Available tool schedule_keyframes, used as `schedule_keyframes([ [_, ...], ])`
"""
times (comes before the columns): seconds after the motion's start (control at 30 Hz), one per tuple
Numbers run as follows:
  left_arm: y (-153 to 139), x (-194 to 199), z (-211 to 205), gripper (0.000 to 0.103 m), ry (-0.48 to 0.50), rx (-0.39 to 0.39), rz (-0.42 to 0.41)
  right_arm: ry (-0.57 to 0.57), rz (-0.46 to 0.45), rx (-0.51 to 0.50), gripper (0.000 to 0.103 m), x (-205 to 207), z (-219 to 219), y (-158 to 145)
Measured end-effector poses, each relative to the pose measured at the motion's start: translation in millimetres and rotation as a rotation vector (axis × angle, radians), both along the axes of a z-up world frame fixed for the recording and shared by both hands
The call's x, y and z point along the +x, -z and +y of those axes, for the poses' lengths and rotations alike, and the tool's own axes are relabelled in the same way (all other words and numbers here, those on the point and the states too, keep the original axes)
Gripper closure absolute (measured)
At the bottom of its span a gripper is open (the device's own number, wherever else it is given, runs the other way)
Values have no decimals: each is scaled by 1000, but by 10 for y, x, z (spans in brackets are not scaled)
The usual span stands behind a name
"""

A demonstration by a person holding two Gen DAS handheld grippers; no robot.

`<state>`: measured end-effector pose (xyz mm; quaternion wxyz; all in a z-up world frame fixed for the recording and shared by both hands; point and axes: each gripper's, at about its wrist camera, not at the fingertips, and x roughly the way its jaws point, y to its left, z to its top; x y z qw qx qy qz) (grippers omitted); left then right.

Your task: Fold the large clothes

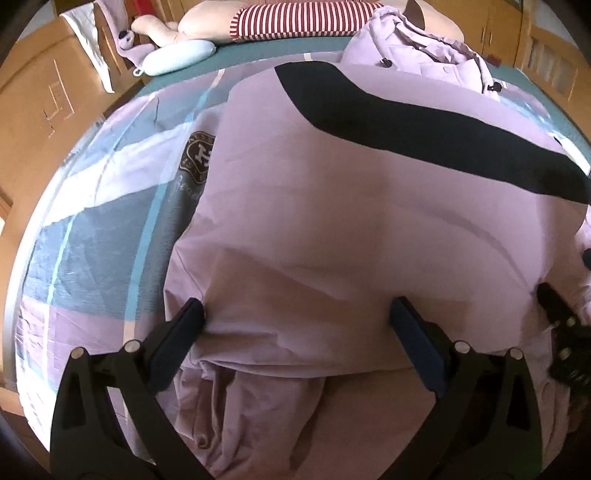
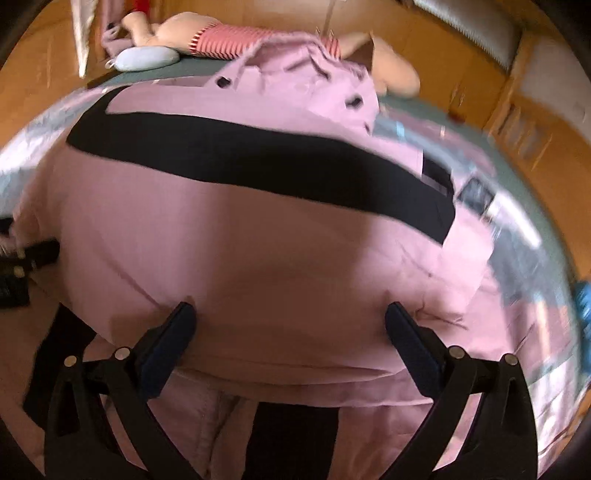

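Note:
A large lilac garment [image 1: 332, 206] with a wide black band [image 1: 424, 122] lies spread on the bed and fills both views; it also shows in the right wrist view [image 2: 258, 251], with its black band [image 2: 258, 162] across the middle. My left gripper [image 1: 297, 314] is open, its fingers wide apart over a folded near edge of the garment. My right gripper [image 2: 290, 317] is open too, over the garment's near fold. The right gripper's tip [image 1: 557, 306] shows at the right edge of the left wrist view, and the left gripper's tip [image 2: 37, 254] at the left edge of the right wrist view.
A checked lilac, grey and blue bedsheet [image 1: 103, 229] covers the bed. A second lilac coat [image 1: 417, 51] is heaped at the far end, with a striped plush toy [image 1: 295, 18] and a pale blue pillow [image 1: 181, 55]. Wooden cupboards [image 1: 40, 103] surround the bed.

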<state>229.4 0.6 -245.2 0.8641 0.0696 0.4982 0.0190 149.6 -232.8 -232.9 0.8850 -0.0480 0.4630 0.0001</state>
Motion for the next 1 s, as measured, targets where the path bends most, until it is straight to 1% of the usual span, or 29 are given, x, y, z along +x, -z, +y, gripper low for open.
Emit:
schedule_keyframes([
  [0.03,3,13,3,2,0,2,2,3,-10,6,1,-11,-27,-36],
  [0.1,5,18,25,2,-5,-12,9,4,-71,15,1,-151,-56,-195],
  [0.13,-5,11,18,2,-7,-18,12,-13,-84,40,1,-197,-40,-231],
  [0.17,0,8,28,2,-8,-23,14,-46,-73,76,1,-228,-27,-252],
  [0.2,4,13,26,2,-8,-22,14,-59,-33,68,1,-235,2,-215],
  [0.23,9,3,24,2,-8,-18,12,-60,31,24,1,-203,43,-116],
  [0.27,12,2,17,2,-6,-13,11,-54,121,-57,1,-167,93,80],
  [0.3,16,3,11,2,-5,-8,11,-64,132,-64,1,-176,108,180],
  [0.33,21,3,2,2,-2,2,11,-54,129,-50,1,-172,96,177],
  [0.4,30,-1,-8,2,5,15,11,-43,164,-44,1,-138,90,152],
  [0.53,32,-2,-4,2,1,17,11,-58,185,-56,1,-178,91,150],
  [0.6,34,2,-2,2,1,16,12,-59,169,-50,1,-126,78,82],
  [0.67,35,-2,1,2,0,14,10,-51,60,-14,1,-157,41,-83],
  [0.7,36,1,1,2,0,14,10,-46,-12,26,1,-157,12,-182],
  [0.77,35,-1,-2,2,-1,18,7,-27,-87,91,1,-63,-81,-282],
  [0.8,36,0,2,2,0,18,6,-15,-88,111,1,52,-127,-259],
  [0.87,37,-11,-3,2,-1,21,2,32,14,77,1,321,-206,-24],
  [0.9,38,-10,-1,2,1,18,3,36,33,78,1,379,-232,86],
  [0.93,40,-7,0,2,2,17,5,32,18,75,1,374,-235,132],
  [1.0,44,-6,0,2,2,17,8,28,21,9,1,369,-146,120],
])
